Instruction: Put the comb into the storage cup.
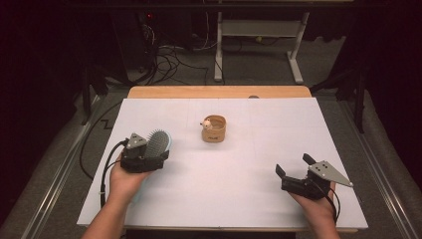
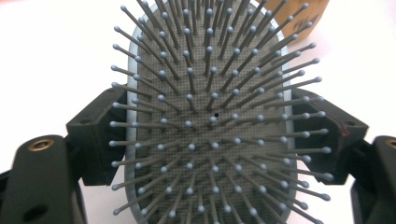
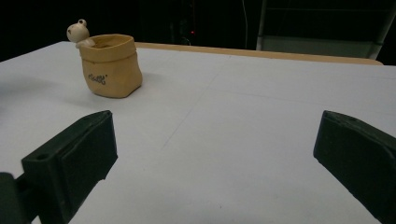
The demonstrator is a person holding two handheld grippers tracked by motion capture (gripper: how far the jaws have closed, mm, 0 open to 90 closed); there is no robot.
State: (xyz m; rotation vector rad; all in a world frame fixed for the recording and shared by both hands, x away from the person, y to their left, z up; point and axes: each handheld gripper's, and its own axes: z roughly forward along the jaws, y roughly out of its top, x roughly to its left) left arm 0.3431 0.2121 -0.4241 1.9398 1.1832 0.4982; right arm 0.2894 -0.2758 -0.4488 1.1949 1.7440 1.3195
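The left hand-held gripper [image 1: 149,158] pinches a pale blue hairbrush [image 2: 210,121] by the sides of its head, bristles facing up, near the desk's [image 1: 239,189] left side. The right hand-held gripper [image 1: 294,172] rests with jaws spread, nothing between them. A tan sack-shaped pot [image 1: 214,128] stands mid-desk, a small pale figure [image 3: 78,32] peeking over its rim.

The hairbrush [image 2: 210,116] looks like plastic, with a matt, dotted grey cushion and smooth ball-tipped bristles. The pot [image 3: 111,65] seems matt ceramic. The worktop [image 1: 239,179] is smooth, matt white.
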